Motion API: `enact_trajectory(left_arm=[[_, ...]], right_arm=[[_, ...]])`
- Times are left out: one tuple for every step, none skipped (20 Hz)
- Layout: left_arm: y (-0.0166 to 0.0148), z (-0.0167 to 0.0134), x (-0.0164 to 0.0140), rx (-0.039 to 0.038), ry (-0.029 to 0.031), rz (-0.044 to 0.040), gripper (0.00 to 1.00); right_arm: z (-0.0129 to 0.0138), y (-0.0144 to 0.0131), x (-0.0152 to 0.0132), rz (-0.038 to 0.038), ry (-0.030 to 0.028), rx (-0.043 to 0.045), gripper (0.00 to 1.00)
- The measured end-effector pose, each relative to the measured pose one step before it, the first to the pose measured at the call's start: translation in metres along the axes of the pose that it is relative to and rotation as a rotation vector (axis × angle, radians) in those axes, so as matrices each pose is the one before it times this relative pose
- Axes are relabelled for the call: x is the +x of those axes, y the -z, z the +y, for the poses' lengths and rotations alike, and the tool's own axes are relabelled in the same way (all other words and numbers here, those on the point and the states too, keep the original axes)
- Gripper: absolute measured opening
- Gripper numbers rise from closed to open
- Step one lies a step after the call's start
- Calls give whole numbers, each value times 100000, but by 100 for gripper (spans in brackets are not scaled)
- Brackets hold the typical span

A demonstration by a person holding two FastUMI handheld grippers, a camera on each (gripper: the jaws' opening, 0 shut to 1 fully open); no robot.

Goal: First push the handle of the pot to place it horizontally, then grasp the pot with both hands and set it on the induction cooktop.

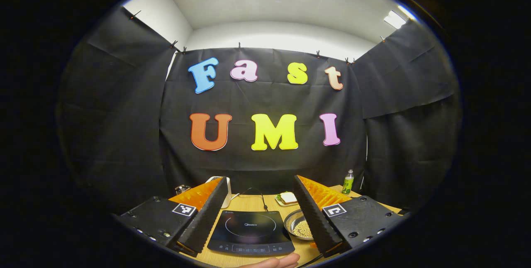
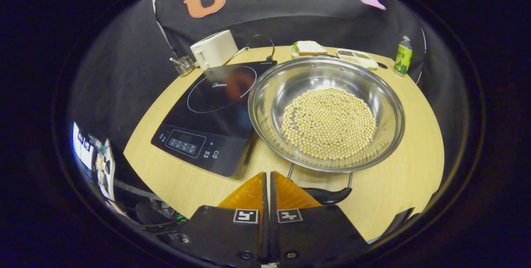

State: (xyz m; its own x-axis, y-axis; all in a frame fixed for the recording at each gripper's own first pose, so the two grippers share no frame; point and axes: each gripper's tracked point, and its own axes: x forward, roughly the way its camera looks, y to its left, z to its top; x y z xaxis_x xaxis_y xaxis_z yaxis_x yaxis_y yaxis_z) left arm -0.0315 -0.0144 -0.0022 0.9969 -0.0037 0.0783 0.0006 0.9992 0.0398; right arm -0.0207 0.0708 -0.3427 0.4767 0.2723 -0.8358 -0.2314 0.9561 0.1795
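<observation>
step: handle push, not yet done | right tongs (image 2: 267, 176) pressed together, empty, beside dark pot handle (image 2: 330, 195) | left tongs (image 1: 260, 212) spread, raised | shiny steel pot of pale beans (image 2: 327, 114) on wooden tabletop (image 2: 415, 156), just right of black glass induction cooktop (image 2: 211, 110) | next: nudge handle sideways till level

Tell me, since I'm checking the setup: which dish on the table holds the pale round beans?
The big steel pot beside the induction cooktop; the small plate behind holds a sandwich.

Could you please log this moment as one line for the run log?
left gripper: open, above cooktop | right gripper: shut, empty, at pot handle | pot: on table, beside cooktop
</observation>
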Motion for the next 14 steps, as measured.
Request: enact_trajectory(left_arm=[[-90, -36, -148, 1066, -577, -277, 95], [113, -112, -70, 915, -284, 488, 95], [24, -112, -81, 314, -179, 46, 95], [-58, -80, 3, -176, -252, -270, 95], [-13, -183, -33, -389, -124, -56, 95], [-28, -170, -216, -483, -35, -147, 95], [-4, -91, -30, -374, 169, -121, 95], [-76, -119, 29, -7, 215, -165, 95], [32, -184, 56, 307, 137, 61, 95], [-18, -134, 73, 403, -79, 111, 95], [-29, -98, -70, 257, -3, -14, 95], [-23, -161, 3, 65, 213, -1, 95], [-29, -269, -71, 108, 551, 11, 95], [-126, -142, -102, 367, 667, 60, 95]], right_arm=[[-333, 98, -150, -307, 66, -613, 4], [-455, 176, -142, -341, 246, -391, 1], [-445, 64, -95, -352, 408, -57, 4], [-513, 195, -84, 111, 653, 164, 1], [-521, 294, 2, 337, 651, 121, 1], [-479, 324, -77, 160, 270, -82, 1], [-433, 178, -147, -203, -86, -481, 1], [-501, 147, -112, -553, -22, -815, 4], [-654, 173, -79, 76, 611, 6, 4], [-732, 302, -114, 309, 947, 512, 4], [-679, 92, -99, 237, 1020, 375, 0], [-697, 7, -65, -114, 1049, 709, 0], [-617, -56, -141, -347, 797, 481, 4], [-476, 76, -61, -404, 521, 202, 4]])
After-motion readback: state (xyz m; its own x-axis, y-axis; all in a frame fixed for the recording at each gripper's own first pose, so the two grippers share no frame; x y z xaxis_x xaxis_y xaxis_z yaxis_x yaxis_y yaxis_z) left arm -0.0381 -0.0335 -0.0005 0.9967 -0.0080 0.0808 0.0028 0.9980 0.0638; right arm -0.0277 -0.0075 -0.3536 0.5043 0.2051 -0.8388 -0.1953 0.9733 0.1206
